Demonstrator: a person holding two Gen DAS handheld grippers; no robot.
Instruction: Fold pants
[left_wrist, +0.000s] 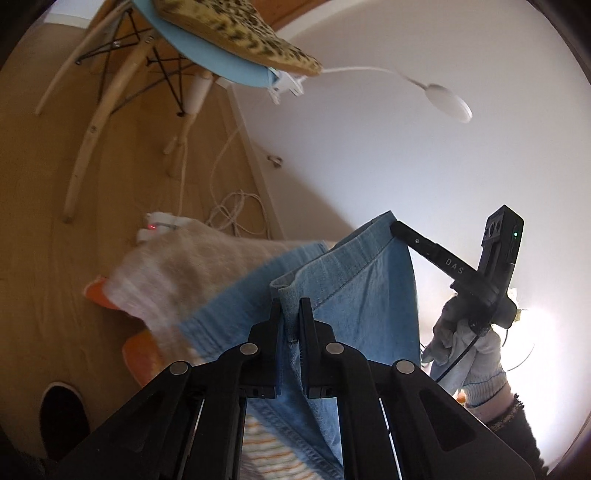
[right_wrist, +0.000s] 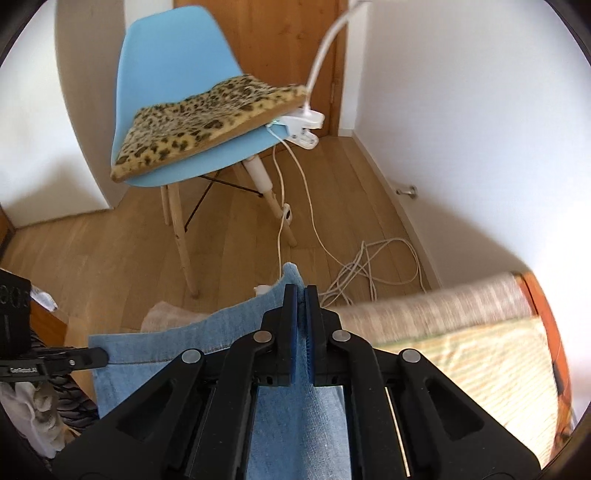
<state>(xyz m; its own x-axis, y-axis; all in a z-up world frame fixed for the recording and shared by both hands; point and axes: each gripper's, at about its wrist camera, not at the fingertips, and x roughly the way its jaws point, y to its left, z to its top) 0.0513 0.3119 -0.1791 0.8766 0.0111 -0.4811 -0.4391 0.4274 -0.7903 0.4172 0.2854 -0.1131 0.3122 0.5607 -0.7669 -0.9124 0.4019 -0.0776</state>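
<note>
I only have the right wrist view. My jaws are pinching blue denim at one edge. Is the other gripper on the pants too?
Observer: Yes. The left gripper is shut on a folded denim edge of the pants.
Operator: Can you see my gripper from there?
Observer: Yes, the right gripper grips the upper corner by the waistband.
Operator: What holds it?
Observer: A hand in a pale knitted glove.
</note>
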